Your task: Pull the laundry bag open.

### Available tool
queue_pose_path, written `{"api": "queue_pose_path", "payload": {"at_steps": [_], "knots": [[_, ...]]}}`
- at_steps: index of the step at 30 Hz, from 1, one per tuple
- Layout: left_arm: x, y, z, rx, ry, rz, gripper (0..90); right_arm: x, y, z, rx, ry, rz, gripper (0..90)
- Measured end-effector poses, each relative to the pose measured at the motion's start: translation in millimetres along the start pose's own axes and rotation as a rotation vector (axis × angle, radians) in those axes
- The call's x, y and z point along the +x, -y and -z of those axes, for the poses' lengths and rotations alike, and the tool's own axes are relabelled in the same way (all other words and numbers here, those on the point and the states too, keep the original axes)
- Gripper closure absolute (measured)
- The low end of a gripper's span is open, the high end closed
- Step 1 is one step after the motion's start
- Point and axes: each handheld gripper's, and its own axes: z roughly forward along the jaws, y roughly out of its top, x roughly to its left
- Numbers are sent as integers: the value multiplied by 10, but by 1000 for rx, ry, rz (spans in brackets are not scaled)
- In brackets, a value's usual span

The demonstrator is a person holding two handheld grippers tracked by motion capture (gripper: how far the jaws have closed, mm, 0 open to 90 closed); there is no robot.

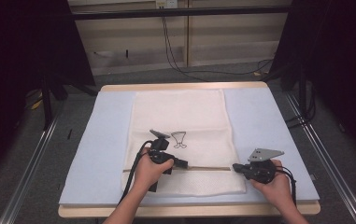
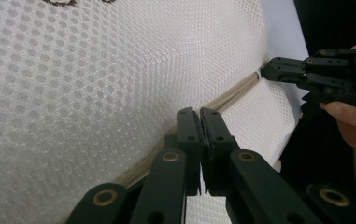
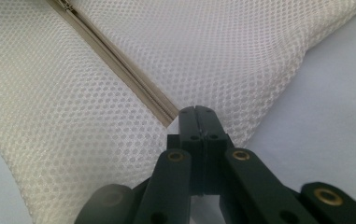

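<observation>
Mesh bag [image 1: 180,135] zipper [image 1: 208,168] is being worked: right gripper [image 1: 236,167] is clenching its end, left gripper [image 1: 183,163] is clenching mid-zipper; next likely needs a steady pull along it.

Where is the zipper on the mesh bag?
In the high view, the zipper crosses the mesh bag near its front edge, between left gripper and right gripper.
</observation>
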Motion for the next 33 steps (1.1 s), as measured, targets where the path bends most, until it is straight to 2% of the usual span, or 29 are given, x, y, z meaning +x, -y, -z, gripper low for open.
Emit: {"api": "queue_pose_path", "payload": {"at_steps": [1, 2, 4, 6, 8, 9, 21, 22, 24, 25, 28, 29, 33], "knots": [[13, 2, 5, -2, 7, -6, 877, 0, -1, 0, 0, 0, 1, 900], [14, 4, 11, -1, -8, -10, 877, -1, 0, 0, 0, 0, 1, 900], [24, 8, 22, 0, 4, -4, 877, 0, 0, 0, 0, 0, -1, 900], [28, 9, 27, -2, -10, -11, 877, 0, 0, 0, 0, -1, -1, 900], [35, 13, 37, -5, -7, 4, 877, 0, -1, 0, 0, 0, 1, 900], [47, 13, 47, -2, -12, -4, 877, 0, 0, 0, 0, 0, 1, 900], [80, 38, 118, -15, -7, 6, 877, -1, -1, 0, 1, 1, 2, 900], [93, 37, 128, -13, -16, -6, 877, -1, -1, 0, 1, 0, 1, 900], [89, 42, 133, -16, -7, 10, 877, 0, -2, 1, 2, 2, 0, 900], [97, 42, 143, -18, -13, 1, 877, 0, -2, 1, 2, 2, 0, 900], [107, 49, 165, -17, -8, 16, 877, 0, -2, 1, 2, 1, 0, 900], [115, 50, 171, -16, -13, 5, 877, 0, -2, 0, 2, 1, 0, 900], [129, 61, 204, -20, -18, 14, 877, 0, -3, 0, 3, 0, 0, 900]]}}
